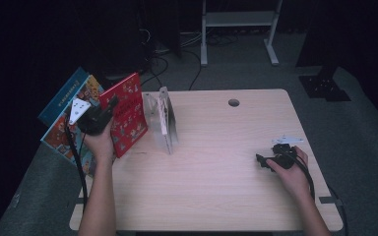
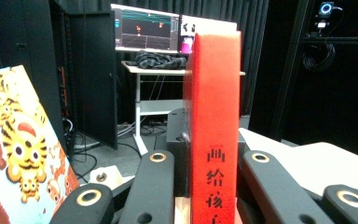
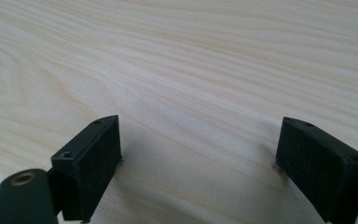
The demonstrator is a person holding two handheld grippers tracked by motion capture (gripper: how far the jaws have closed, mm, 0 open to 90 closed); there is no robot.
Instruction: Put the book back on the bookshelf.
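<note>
Black Chinese characters run down the spine of the thin red hardcover book (image 2: 213,126) in the left gripper view: 画, 给, 孩 can be read, and a fourth is cut off at the bottom edge. The tiger-patterned picture book cover (image 2: 18,158) beside it and the two distant computer screens (image 2: 147,32) carry marks too small or blurred to read.

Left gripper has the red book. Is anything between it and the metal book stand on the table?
Nothing visible. The left gripper is shut on the red book, held upright at the table's left edge. The metal book stand is immediately to the book's right, with only bare table between them.
</note>
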